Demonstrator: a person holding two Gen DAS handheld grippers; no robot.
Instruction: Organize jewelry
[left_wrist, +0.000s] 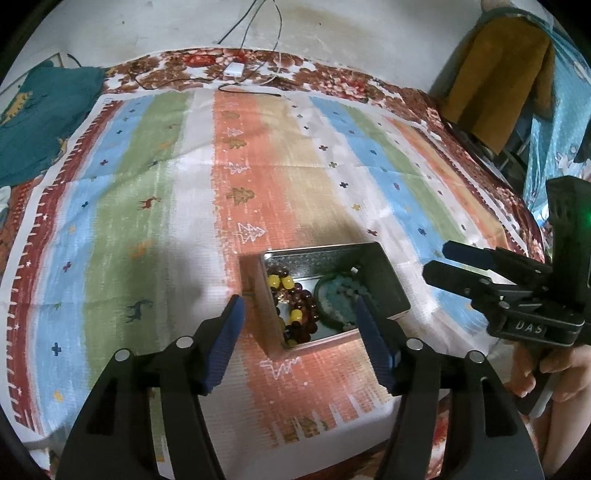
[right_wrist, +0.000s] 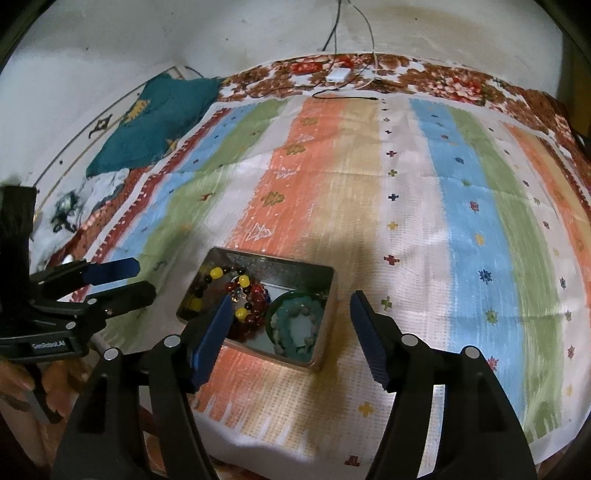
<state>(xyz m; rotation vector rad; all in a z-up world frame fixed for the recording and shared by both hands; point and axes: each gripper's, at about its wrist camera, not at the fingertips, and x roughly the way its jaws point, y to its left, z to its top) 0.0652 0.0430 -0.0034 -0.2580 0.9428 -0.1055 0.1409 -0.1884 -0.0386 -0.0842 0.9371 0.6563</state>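
An open metal tin (left_wrist: 386, 275) (right_wrist: 330, 295) lies on the striped cloth near its front edge. Inside are a dark red and yellow bead bracelet (left_wrist: 304, 301) (right_wrist: 255, 295), a green bangle (right_wrist: 274, 308) and a turquoise bead bracelet (left_wrist: 341, 291) (right_wrist: 295, 314). My left gripper (left_wrist: 300, 304) (right_wrist: 144, 277) hovers over the tin from the left. It is open and nothing sits between its fingers. My right gripper (right_wrist: 291, 301) (left_wrist: 439, 260) hovers at the tin's right side, also open and holding nothing.
The striped cloth (left_wrist: 155, 206) covers a floral bedspread (right_wrist: 454, 85). A teal cloth (right_wrist: 159, 118) lies at the far left. A white charger (left_wrist: 233, 69) with cables rests at the far edge. A mustard garment (left_wrist: 495, 77) hangs at the right. A hand (left_wrist: 554, 369) holds the right gripper.
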